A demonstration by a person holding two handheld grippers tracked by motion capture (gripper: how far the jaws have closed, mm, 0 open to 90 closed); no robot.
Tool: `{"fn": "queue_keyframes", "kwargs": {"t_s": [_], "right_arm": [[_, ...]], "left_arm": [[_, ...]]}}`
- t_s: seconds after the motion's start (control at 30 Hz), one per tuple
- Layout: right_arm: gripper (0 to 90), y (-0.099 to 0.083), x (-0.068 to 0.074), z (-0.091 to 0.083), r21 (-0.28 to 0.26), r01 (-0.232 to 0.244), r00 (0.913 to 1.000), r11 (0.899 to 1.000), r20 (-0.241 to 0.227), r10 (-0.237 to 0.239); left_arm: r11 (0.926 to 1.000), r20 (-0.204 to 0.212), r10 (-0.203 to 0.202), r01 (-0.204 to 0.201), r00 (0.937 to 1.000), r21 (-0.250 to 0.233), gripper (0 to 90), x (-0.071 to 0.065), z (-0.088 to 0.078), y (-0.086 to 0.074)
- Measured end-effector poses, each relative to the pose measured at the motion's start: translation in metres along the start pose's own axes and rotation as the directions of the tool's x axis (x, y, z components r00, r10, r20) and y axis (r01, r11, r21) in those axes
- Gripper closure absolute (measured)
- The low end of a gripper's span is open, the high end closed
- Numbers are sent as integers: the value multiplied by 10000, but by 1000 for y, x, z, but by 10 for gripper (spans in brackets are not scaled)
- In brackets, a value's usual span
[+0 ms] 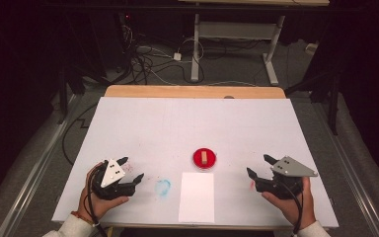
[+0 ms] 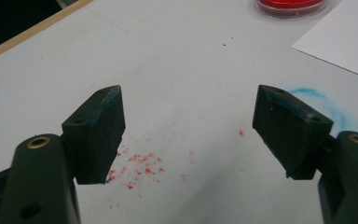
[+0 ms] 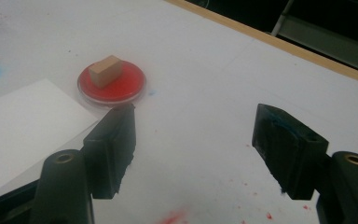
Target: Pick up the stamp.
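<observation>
High view showed the white worktop [image 1: 128,123] with a red ink pad [image 1: 205,159] near its middle, a small wooden stamp block [image 1: 204,157] resting on the pad, and a blank sheet of paper [image 1: 197,196] lying just in front of it. The left tool [image 1: 131,171] and the right tool [image 1: 259,166] rested low on either side, each well apart from the pad, both spread and empty. A blue smudge [image 1: 163,187] marked the worktop between the left tool and the paper.

Left gripper view looked along its released jaws at bare worktop speckled with red flecks [image 2: 137,165]; the ink pad's rim [image 2: 291,7] sat far off at the top, with a corner of the paper [image 2: 345,46] below it.

Right gripper view had the stamp block [image 3: 106,71] lying on the ink pad [image 3: 121,86] ahead and to the left, beyond its own open, empty jaws, the paper [image 3: 23,121] nearer on the left.

Judging from this, the work stood at its start: nothing grasped, the paper unmarked. The next move probably called for the right tool to swing toward the pad, straddle the block across its narrow sides, and close squarely so it lifted without tipping.
</observation>
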State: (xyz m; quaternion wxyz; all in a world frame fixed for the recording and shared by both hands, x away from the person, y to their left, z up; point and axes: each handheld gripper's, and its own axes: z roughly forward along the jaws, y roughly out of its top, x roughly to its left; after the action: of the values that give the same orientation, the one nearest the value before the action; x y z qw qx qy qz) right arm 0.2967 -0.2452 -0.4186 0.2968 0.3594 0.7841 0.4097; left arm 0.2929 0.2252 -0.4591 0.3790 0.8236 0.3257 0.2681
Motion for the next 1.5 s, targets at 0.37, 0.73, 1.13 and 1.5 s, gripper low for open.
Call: {"fn": "queue_keyframes", "kwargs": {"t_s": [0.37,0.73,1.13,1.5], "right_arm": [[418,40,14,40,1154,-318,9970,9928,-661,396],[504,67,45,99,2247,-113,9913,9744,-1254,404],[529,74,61,142,3511,-714,9866,9336,-1129,1179],[604,75,66,146,3780,-643,9883,9236,-1041,1114]], "left_arm": [[9996,4,43,-43,10000,272,241,-1,0,-4],[9993,89,50,-53,9999,363,241,-1,1,-6],[9979,156,-3,-7,9999,645,241,-3,5,-6],[9971,307,106,-129,9995,747,241,-5,7,-6]]}}
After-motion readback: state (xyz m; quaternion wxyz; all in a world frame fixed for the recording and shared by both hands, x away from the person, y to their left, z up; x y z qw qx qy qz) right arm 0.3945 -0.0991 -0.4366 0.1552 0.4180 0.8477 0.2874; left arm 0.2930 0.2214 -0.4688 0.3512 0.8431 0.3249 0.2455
